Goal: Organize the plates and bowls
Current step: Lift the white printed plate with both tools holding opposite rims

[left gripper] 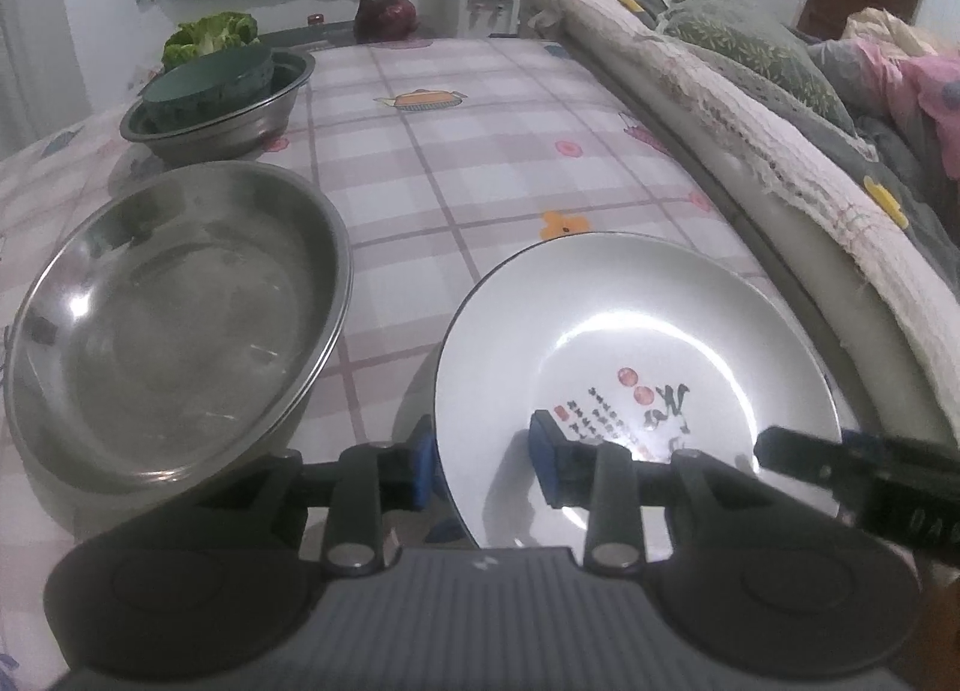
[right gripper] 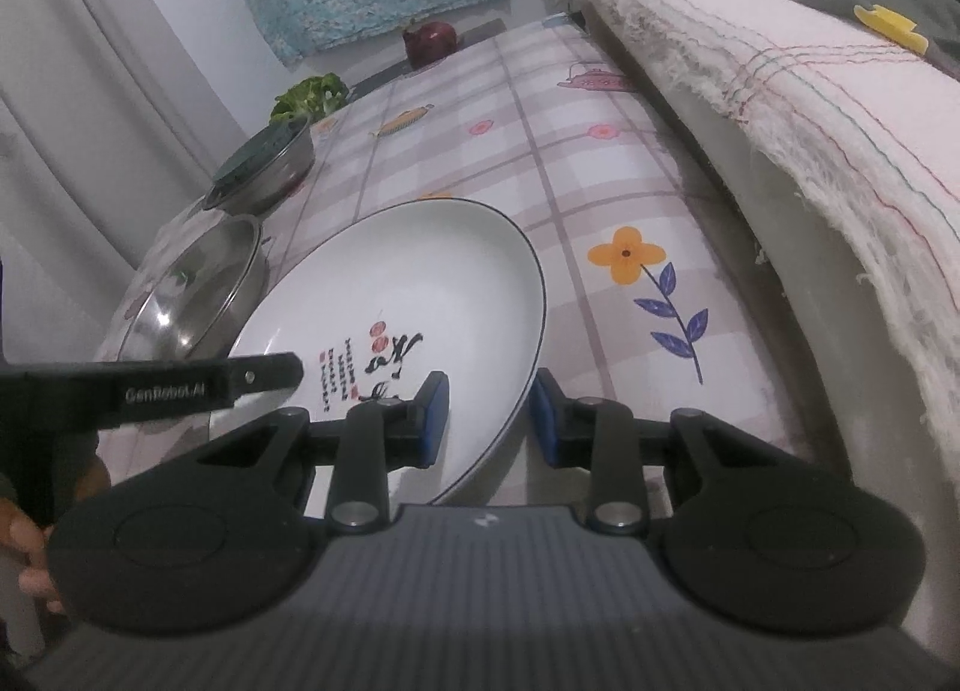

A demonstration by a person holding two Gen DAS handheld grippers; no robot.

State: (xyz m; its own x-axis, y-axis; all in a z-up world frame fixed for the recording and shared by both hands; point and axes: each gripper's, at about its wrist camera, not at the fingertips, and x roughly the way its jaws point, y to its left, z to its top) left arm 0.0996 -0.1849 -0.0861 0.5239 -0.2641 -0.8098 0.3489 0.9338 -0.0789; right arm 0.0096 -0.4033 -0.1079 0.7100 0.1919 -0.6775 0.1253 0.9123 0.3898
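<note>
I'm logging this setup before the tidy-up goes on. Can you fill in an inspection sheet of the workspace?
Surface: table under a checked cloth with printed flowers.
Job's things: white plate near front; empty steel basin beside it; smaller steel basin behind, holding a green bowl.
Clutter: lettuce, red onion at far end.
Grippers: left gripper and right gripper each straddle the plate's rim, pads apart from it.
Cables: nothing seen.
Surroundings: bedding, water dispenser.
</note>
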